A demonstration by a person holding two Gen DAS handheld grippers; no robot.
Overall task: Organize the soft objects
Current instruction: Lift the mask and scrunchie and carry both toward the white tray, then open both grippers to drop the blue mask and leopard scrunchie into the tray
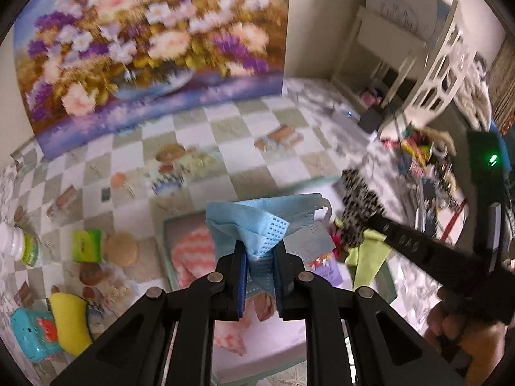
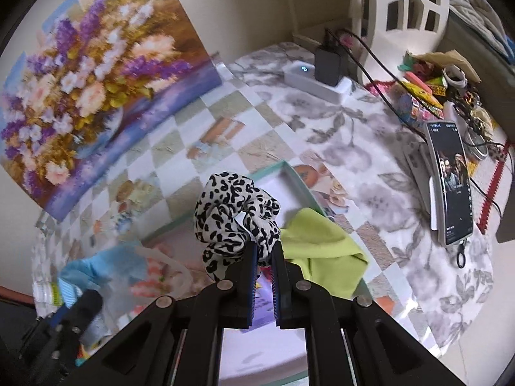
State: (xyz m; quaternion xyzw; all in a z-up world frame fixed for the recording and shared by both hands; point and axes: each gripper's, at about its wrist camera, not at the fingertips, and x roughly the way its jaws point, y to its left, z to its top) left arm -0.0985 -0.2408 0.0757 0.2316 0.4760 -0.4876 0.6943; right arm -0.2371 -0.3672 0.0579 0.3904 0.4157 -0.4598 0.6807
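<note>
Checked green-and-white oilcloth with printed food pictures covers the table (image 1: pixel 225 128) in the left wrist view, a blurred flower painting (image 1: pixel 145 48) propped at the far wall, and the left gripper (image 1: pixel 260 254) is clenched on a crumpled pale blue face mask (image 1: pixel 257 222) held above the teal-rimmed shallow box (image 1: pixel 167 257), where a pink chevron cloth (image 1: pixel 193 251) lies. In the right wrist view the right gripper (image 2: pixel 264 257) pinches a puffy leopard-print scrunchie (image 2: pixel 235 222) over the same box (image 2: pixel 289 173), a lime cloth (image 2: pixel 318 247) draped over its right rim, a lit phone (image 2: pixel 450 180) standing far right on grey floral cloth.
</note>
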